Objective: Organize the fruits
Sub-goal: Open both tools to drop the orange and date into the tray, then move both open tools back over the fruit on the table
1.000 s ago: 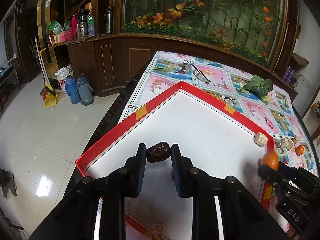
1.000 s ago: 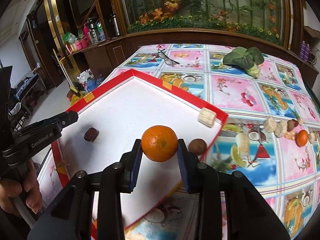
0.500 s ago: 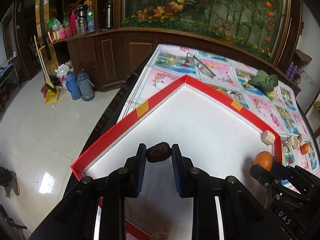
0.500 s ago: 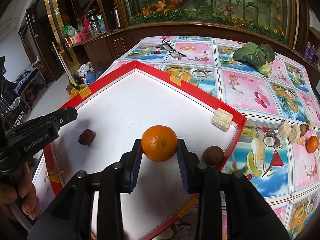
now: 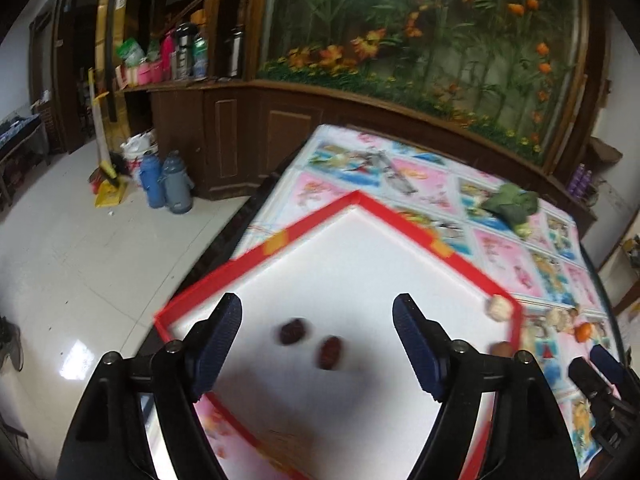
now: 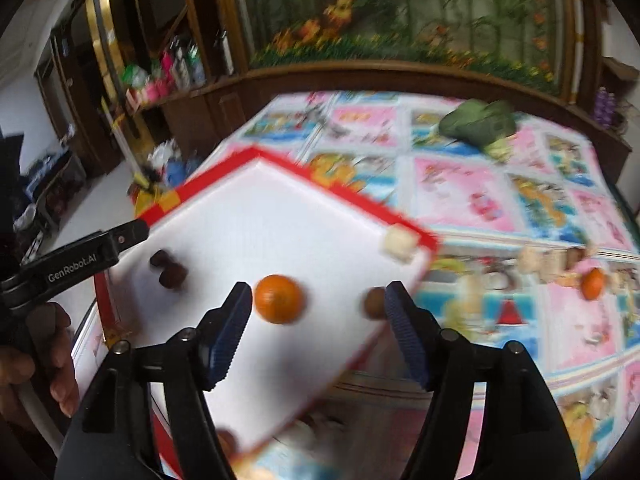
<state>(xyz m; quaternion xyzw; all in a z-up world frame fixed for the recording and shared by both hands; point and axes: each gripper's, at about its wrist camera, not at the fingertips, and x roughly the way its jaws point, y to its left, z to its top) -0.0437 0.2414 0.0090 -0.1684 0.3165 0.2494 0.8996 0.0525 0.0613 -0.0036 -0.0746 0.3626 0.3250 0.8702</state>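
A white tray with a red rim lies on the patterned table. My left gripper is open above two dark red dates, which lie on the tray; they also show in the right wrist view. My right gripper is open, with an orange lying on the tray between its fingers. A brown round fruit sits by the right finger. A pale chunk rests in the tray's right corner.
More fruit pieces and a small orange lie on the tablecloth right of the tray. A leafy green vegetable and a pair of glasses lie farther back. The table's left edge drops to the floor.
Both grippers have opened. The left one let go of a date, now on the tray beside another. The right one let go of the orange onto the tray. Both views pulled back.
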